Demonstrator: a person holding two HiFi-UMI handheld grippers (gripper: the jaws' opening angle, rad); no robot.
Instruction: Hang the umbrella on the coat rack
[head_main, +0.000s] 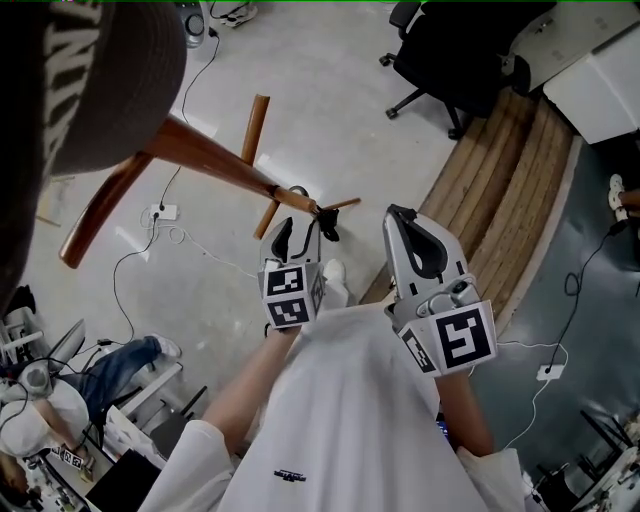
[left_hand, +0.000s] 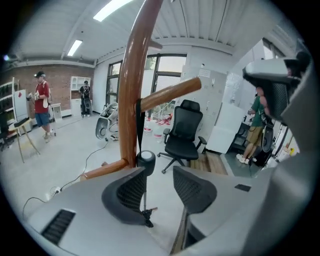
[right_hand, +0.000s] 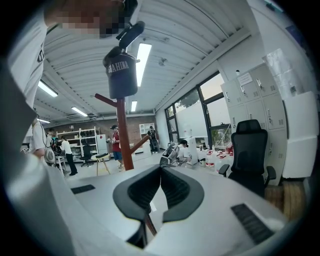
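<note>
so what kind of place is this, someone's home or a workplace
Most likely a shared office or lab workspace: a black swivel office chair, long ceiling strip lights, and a wall of white lockers.

Pale grey concrete floor (head_main: 330, 110), curved wooden plank platform (head_main: 500, 170), black swivel office chair (head_main: 450, 55), tall dark-framed windows (left_hand: 167, 67), red brick wall (left_hand: 22, 82) lit by ceiling strip lights (left_hand: 75, 47)
</note>
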